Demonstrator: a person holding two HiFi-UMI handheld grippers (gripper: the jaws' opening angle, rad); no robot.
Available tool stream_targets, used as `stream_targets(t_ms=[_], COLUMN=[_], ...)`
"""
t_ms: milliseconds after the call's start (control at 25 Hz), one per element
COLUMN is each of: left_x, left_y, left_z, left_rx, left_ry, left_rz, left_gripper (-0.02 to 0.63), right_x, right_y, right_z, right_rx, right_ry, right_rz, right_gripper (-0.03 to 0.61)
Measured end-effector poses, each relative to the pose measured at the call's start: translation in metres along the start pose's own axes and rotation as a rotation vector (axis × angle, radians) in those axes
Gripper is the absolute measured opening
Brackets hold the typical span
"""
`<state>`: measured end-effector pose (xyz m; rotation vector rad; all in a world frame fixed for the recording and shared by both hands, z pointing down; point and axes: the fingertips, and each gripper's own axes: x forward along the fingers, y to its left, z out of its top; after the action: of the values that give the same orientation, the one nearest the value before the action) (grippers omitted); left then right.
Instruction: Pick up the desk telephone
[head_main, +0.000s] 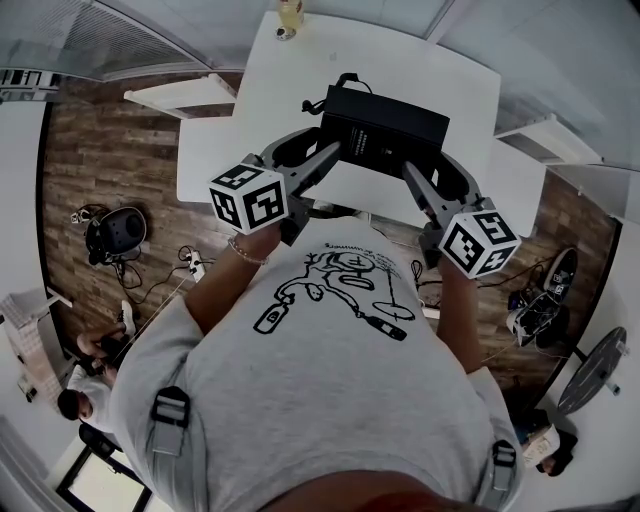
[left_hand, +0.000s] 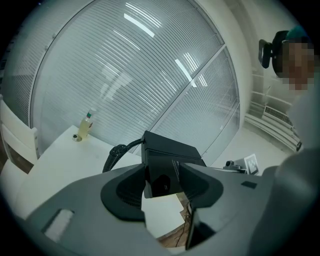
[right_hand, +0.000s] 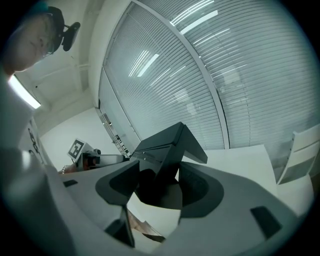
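Observation:
The desk telephone (head_main: 385, 130) is a black box-shaped set with a coiled cord (head_main: 325, 100) at its far left corner. It hangs tilted over the near edge of the white table (head_main: 270, 90). My left gripper (head_main: 333, 152) is shut on its left end, and my right gripper (head_main: 408, 168) is shut on its right end. In the left gripper view the telephone (left_hand: 167, 155) sits clamped in my left gripper (left_hand: 162, 182), with the cord (left_hand: 114, 155) curling off to the left. The right gripper view shows the telephone's (right_hand: 167, 145) angled underside wedged in my right gripper (right_hand: 159, 182).
A small yellow bottle (head_main: 290, 15) stands at the table's far edge, also visible as the bottle (left_hand: 86, 125) before the blinds. White shelf units (head_main: 190, 95) flank the table. Cables, a headset (head_main: 115, 235) and shoes (head_main: 540, 300) lie on the wooden floor.

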<state>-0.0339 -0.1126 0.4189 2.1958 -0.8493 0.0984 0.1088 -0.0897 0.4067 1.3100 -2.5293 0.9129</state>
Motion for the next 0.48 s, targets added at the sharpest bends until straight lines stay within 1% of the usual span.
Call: stream_targets(t_ms=[480], left_x=[0.0042], left_y=[0.0008], left_z=[0.0008], left_rx=[-0.002], left_ry=[0.007], left_rz=[0.008], left_gripper=[0.206], right_x=[0.0009], right_y=[-0.0037], right_z=[0.0016], right_rx=[0.001], right_ry=[0.001], right_rz=[-0.004], right_gripper=[0.219])
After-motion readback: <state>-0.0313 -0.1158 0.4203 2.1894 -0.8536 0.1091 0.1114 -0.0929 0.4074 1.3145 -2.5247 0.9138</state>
